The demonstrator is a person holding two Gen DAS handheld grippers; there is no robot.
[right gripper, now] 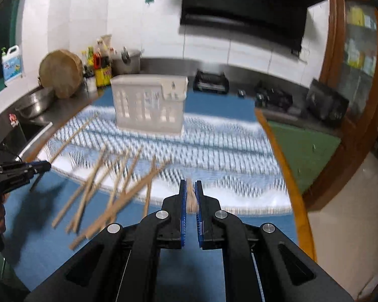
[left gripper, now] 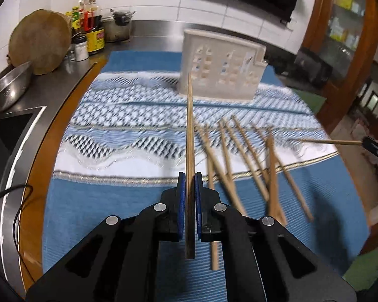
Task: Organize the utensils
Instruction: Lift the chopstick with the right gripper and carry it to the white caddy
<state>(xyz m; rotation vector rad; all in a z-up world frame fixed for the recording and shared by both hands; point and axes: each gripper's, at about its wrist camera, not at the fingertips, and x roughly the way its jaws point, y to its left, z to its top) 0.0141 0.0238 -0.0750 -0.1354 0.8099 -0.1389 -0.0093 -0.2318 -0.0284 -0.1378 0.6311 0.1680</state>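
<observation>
Left tool (left gripper: 189, 176) clamped on one long brown bamboo chopstick (left gripper: 189, 130), running forward along the fingers, tip aimed at the white slotted plastic utensil holder (left gripper: 221, 68) straight ahead — likely for insertion. Right tool (right gripper: 190, 188) pinches another chopstick (right gripper: 190, 197) end-on. Loose chopsticks (left gripper: 242, 156) lie between the tools on the blue patterned cloth (left gripper: 113, 130) over the counter.

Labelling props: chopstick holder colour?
White, with cut-out slots, the chopstick holder shows best in the right wrist view.
</observation>
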